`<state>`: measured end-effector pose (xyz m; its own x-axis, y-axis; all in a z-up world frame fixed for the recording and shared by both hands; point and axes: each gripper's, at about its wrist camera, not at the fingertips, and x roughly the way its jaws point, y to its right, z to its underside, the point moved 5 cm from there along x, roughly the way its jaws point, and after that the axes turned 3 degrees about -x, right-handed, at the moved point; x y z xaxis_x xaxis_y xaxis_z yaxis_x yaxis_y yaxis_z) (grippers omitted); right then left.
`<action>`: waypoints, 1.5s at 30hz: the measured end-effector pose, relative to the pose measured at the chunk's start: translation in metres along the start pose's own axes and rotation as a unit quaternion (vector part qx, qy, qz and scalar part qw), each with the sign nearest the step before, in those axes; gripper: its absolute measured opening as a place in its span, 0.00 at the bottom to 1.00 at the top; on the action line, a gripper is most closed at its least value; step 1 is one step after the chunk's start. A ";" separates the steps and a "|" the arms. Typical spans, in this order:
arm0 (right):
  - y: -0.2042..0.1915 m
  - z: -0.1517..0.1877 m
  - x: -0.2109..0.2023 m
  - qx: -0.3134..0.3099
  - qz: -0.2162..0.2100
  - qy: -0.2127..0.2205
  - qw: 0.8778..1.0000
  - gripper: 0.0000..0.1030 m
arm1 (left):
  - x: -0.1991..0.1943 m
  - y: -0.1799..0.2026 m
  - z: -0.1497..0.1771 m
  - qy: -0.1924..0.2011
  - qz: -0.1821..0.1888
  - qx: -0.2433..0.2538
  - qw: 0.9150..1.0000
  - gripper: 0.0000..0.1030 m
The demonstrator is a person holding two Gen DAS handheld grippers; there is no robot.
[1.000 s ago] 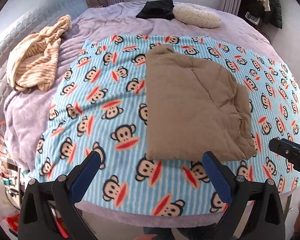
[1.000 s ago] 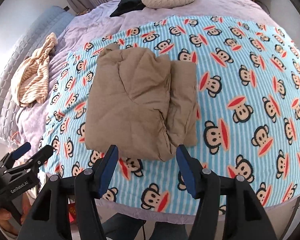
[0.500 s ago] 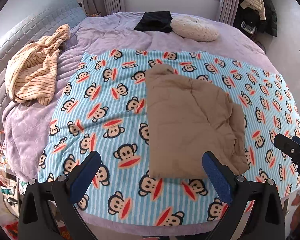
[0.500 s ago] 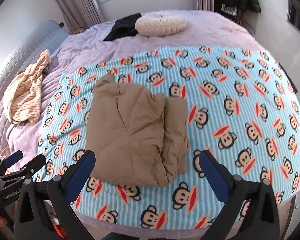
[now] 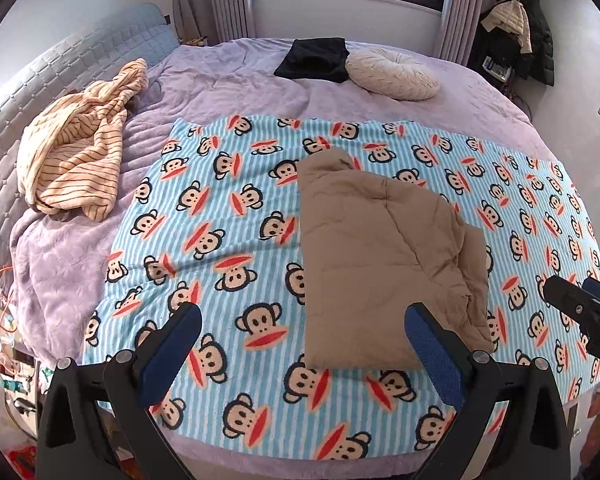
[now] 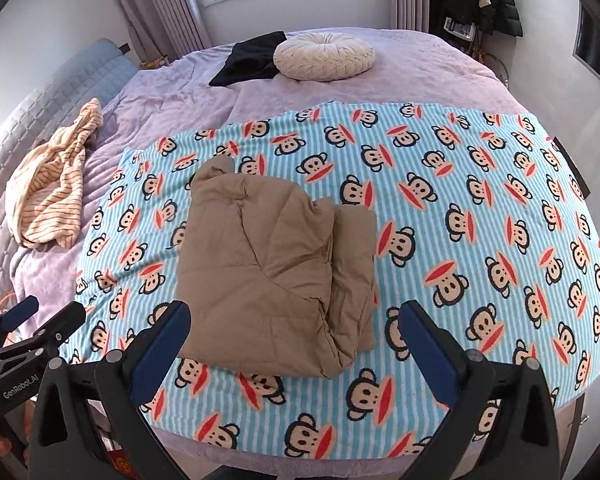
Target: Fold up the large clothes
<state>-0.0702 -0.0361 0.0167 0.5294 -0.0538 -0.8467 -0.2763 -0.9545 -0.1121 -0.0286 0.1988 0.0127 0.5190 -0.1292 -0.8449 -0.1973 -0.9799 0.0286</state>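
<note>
A tan padded garment point(image 5: 384, 268) lies folded into a thick rectangle on the monkey-print blanket point(image 5: 228, 216); in the right wrist view the garment point(image 6: 276, 268) lies at centre. My left gripper point(image 5: 300, 344) is open and empty, held back above the bed's near edge. My right gripper point(image 6: 294, 340) is open and empty, also held back from the garment's near edge. The left gripper shows at the lower left of the right wrist view point(image 6: 32, 332). The right gripper shows at the right edge of the left wrist view point(image 5: 580, 312).
A striped cream garment point(image 5: 76, 152) lies crumpled at the left by the padded headboard point(image 5: 28, 80). A black folded cloth point(image 5: 312, 60) and a round cream cushion point(image 5: 392, 74) lie at the far side of the purple bed. Coats point(image 5: 520, 28) hang at the back right.
Both grippers have pulled back and up from the garment, so more of the room shows. The right gripper's jaws have opened wide. The garment stays folded in place.
</note>
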 end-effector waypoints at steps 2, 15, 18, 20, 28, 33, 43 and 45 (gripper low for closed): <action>0.001 0.000 0.000 -0.003 -0.001 -0.002 1.000 1.00 | -0.001 -0.002 0.000 0.000 -0.001 -0.003 1.000 0.99; 0.004 0.000 -0.001 -0.007 -0.002 -0.005 1.000 1.00 | -0.002 -0.003 0.001 -0.001 -0.004 -0.007 1.000 0.99; 0.004 -0.001 0.000 -0.007 -0.002 -0.005 1.000 1.00 | -0.003 -0.003 0.001 -0.001 -0.003 -0.007 1.000 0.99; 0.004 -0.001 0.000 -0.007 -0.001 -0.005 1.000 1.00 | -0.002 -0.003 0.001 0.000 -0.003 -0.007 1.000 0.99; 0.005 -0.001 0.000 -0.007 -0.002 -0.004 1.000 1.00 | -0.002 -0.003 0.001 0.000 -0.004 -0.007 1.000 0.99; 0.005 -0.001 0.000 -0.007 -0.002 -0.005 1.000 1.00 | -0.003 -0.004 0.001 -0.001 -0.008 -0.010 1.000 0.99; 0.005 -0.001 -0.001 -0.006 -0.004 -0.007 1.000 1.00 | -0.004 -0.004 0.002 -0.001 -0.009 -0.011 1.000 0.99; 0.005 -0.001 -0.001 -0.005 -0.004 -0.006 1.000 1.00 | -0.004 -0.003 0.002 -0.001 -0.009 -0.011 1.000 0.99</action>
<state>-0.0712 -0.0410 0.0179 0.5213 -0.0430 -0.8523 -0.2635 -0.9580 -0.1129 -0.0317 0.2030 0.0149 0.5208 -0.1120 -0.8463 -0.1702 -0.9851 0.0256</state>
